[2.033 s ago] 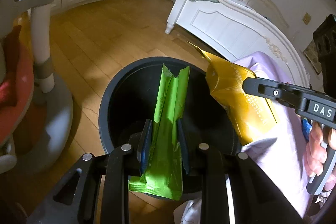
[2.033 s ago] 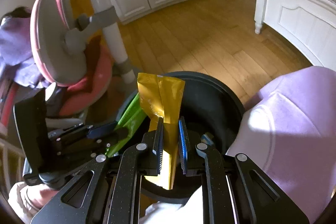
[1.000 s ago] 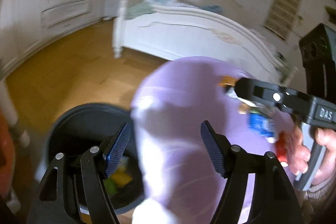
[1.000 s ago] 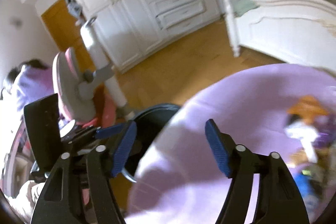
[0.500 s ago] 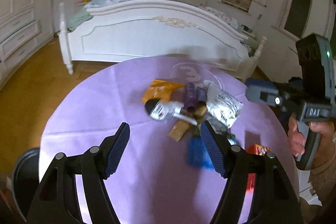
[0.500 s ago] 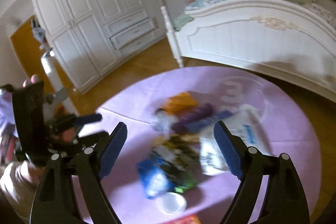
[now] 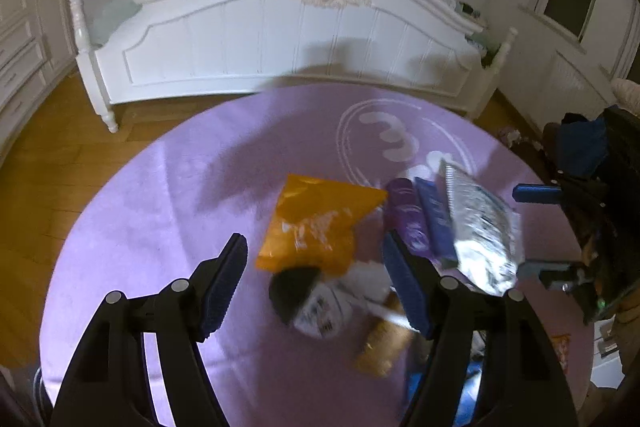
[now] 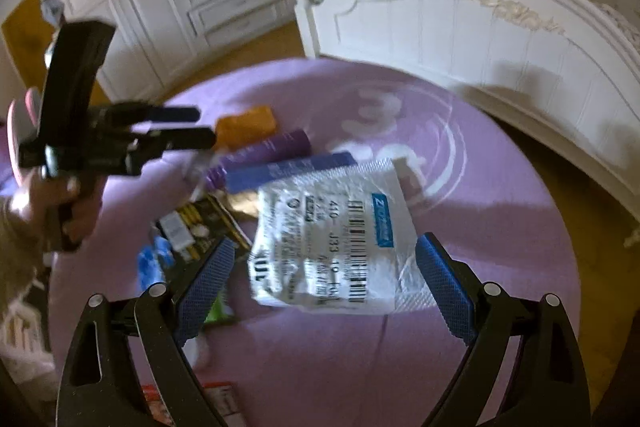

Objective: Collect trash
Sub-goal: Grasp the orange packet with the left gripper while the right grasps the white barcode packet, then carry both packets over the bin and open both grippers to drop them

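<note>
Purple table (image 7: 168,187) (littered) replaces bin; both grippers emptied

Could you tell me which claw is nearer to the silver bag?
Right. The right claw hangs open straddling the silver bag; the left claw is open over the orange bag, off beside it.

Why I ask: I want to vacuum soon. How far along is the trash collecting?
Done: the green and gold wrappers held two seconds ago are out of the tongs. In hand: nothing; the left tongs and right tongs both hang open. Left: the orange bag, silver pouch, purple tube and more wrappers lie on the purple cloth.
</note>
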The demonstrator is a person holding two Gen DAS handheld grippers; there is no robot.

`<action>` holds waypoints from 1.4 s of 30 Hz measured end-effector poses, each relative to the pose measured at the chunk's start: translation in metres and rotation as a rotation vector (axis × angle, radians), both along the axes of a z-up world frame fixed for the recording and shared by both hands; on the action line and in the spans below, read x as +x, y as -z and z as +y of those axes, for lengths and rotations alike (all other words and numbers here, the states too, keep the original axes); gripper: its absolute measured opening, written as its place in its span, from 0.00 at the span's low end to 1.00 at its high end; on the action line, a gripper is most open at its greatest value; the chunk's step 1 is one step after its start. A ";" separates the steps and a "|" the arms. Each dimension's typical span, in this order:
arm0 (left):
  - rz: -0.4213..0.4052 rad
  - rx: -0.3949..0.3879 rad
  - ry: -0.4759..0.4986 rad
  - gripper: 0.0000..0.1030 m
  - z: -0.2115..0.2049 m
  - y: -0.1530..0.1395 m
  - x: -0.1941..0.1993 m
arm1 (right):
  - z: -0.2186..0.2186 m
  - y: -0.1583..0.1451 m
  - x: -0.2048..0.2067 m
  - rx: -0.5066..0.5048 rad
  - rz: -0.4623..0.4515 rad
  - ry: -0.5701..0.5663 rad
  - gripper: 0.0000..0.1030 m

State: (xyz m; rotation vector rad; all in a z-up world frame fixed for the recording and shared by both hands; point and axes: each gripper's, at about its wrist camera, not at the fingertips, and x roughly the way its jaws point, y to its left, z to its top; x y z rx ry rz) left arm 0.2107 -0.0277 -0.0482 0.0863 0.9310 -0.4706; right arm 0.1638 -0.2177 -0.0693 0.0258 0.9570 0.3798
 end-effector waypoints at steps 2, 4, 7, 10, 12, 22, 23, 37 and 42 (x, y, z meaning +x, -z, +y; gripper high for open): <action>0.020 0.008 0.014 0.68 -0.005 0.005 0.010 | 0.000 0.008 0.006 -0.013 0.025 -0.004 0.88; 0.032 0.007 0.017 0.68 -0.005 0.009 0.016 | -0.001 0.014 0.011 -0.012 0.038 -0.003 0.88; 0.047 0.006 0.025 0.58 -0.007 0.016 0.020 | -0.004 0.021 0.013 0.015 0.048 0.008 0.88; 0.032 0.007 0.029 0.46 -0.008 0.016 0.018 | -0.004 0.022 0.011 0.012 0.029 0.013 0.80; 0.033 -0.017 0.022 0.45 -0.006 0.015 0.016 | -0.005 0.019 0.007 0.026 0.027 0.017 0.67; -0.090 -0.132 -0.060 0.44 0.026 -0.031 -0.027 | -0.019 -0.017 -0.018 0.141 -0.067 0.122 0.57; -0.111 -0.150 -0.070 0.45 0.033 -0.041 -0.038 | -0.019 -0.025 -0.022 0.174 -0.087 0.131 0.57; -0.251 -0.144 -0.301 0.45 0.166 -0.077 -0.174 | 0.157 -0.089 -0.054 0.257 -0.149 -0.150 0.57; -0.228 -0.127 -0.416 0.45 0.224 -0.063 -0.206 | 0.226 -0.082 -0.051 0.239 -0.106 -0.248 0.57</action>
